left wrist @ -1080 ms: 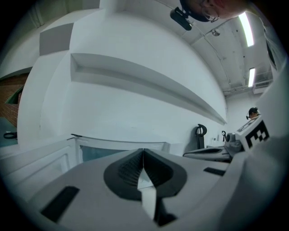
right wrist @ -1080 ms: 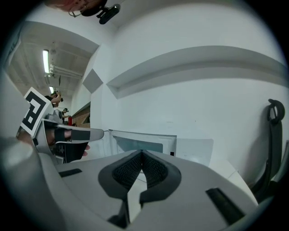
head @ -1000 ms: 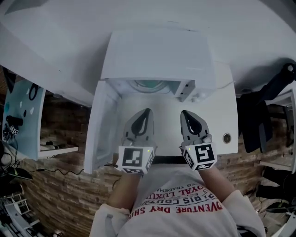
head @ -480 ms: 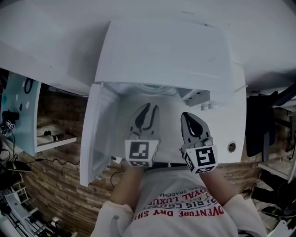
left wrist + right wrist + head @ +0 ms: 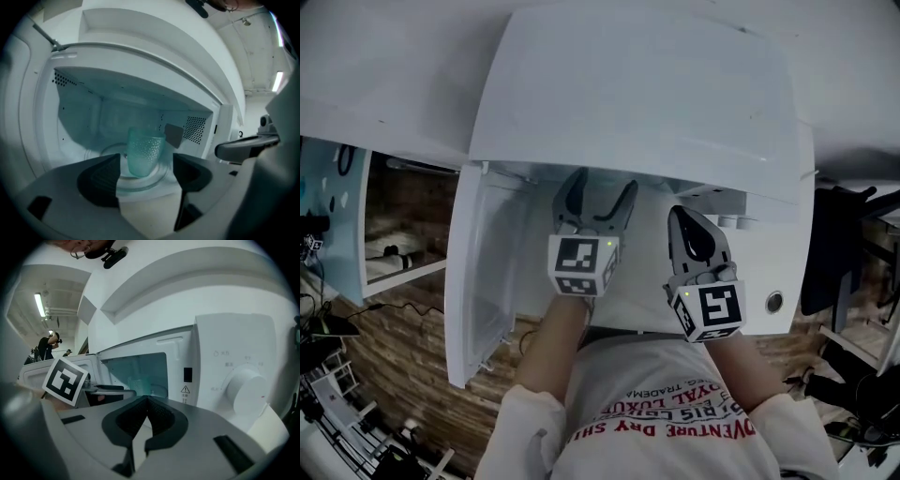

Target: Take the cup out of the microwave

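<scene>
At the microwave (image 5: 628,103) mouth, left gripper (image 5: 600,190) fingers (image 5: 98,180) opening, cup (image 5: 144,152) beyond; right gripper (image 5: 685,223) fingers closed.

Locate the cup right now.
In the left gripper view, the green cup stands upright mid-frame on the turntable inside the open microwave, beyond the left gripper, whose opening jaws do not touch it.

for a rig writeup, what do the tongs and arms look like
The left tongs and right tongs are grey plastic with black ribbed pads; each carries a white cube with black square markers and a green light. The left tongs are opening, nothing between them. The person wears a white, red-lettered shirt.
</scene>
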Demonstrator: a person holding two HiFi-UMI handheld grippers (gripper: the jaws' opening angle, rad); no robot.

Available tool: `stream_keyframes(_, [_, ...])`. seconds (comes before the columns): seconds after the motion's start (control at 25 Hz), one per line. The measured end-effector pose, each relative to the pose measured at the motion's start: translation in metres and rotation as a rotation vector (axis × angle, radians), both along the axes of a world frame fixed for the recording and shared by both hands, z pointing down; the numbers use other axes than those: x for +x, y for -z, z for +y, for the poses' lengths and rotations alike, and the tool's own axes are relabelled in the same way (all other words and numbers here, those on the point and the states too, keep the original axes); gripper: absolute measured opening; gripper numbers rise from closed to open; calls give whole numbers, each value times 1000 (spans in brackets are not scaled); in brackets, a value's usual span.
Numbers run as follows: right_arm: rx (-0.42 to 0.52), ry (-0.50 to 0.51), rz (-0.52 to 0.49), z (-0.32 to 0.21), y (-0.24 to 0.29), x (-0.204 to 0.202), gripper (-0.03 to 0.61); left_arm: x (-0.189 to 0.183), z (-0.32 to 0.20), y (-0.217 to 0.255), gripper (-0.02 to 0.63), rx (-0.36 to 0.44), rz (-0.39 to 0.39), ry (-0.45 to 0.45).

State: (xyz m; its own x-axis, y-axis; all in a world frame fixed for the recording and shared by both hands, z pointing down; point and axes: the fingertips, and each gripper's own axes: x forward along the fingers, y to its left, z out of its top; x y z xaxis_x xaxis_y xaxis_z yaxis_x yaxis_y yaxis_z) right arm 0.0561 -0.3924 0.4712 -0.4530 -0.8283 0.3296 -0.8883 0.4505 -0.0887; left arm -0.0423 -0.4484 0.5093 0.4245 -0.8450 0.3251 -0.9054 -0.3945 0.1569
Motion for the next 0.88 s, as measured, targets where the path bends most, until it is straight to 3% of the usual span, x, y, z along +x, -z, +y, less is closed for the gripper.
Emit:
stream_keyframes(0.2, [8, 27, 7, -3, -3, -1, 11, 14, -23, 2, 371, 1, 48, -57])
stream_keyframes(0.52, [24, 47, 21, -2, -1, 1, 11, 24, -44, -4, 373, 3, -24, -92])
stream_keyframes(0.88, [33, 52, 22, 4, 3, 2, 11, 17, -51, -15, 356, -24, -73, -51])
